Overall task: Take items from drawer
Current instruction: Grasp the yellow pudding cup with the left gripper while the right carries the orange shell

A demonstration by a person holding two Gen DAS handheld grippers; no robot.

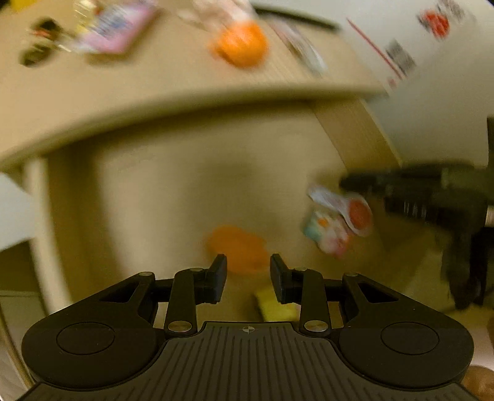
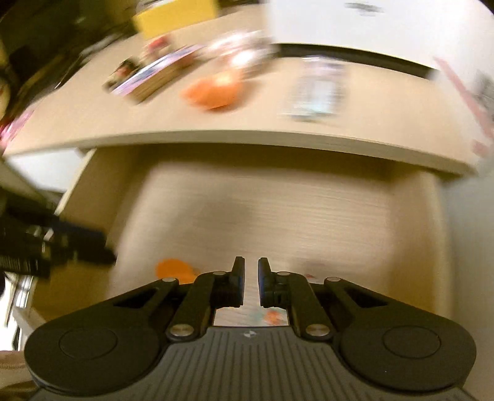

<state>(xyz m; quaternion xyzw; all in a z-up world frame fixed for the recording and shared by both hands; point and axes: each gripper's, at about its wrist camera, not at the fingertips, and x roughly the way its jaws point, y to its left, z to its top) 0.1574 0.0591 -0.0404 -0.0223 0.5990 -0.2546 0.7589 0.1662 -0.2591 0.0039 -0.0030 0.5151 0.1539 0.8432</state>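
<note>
The right gripper (image 2: 251,271) is clenched on a colourful packet (image 1: 336,220) at the frame's right — a removal under way. The left gripper (image 1: 248,271) is released, its jaws empty above an orange item (image 1: 236,248) in the drawer (image 1: 185,191). Next comes setting the packet on the desktop (image 2: 247,123).

- Left claw (image 1: 248,277) hangs over the open drawer (image 1: 185,197), jaws apart, nothing between them.
- Just past the tips, a blurred orange item (image 1: 237,250) lies in the drawer.
- At right, the other claw (image 1: 349,182) carries a colourful packet (image 1: 336,222).
- Up on the worktop (image 1: 154,86): an orange ball (image 1: 242,44), a pink packet (image 1: 114,27).
</note>
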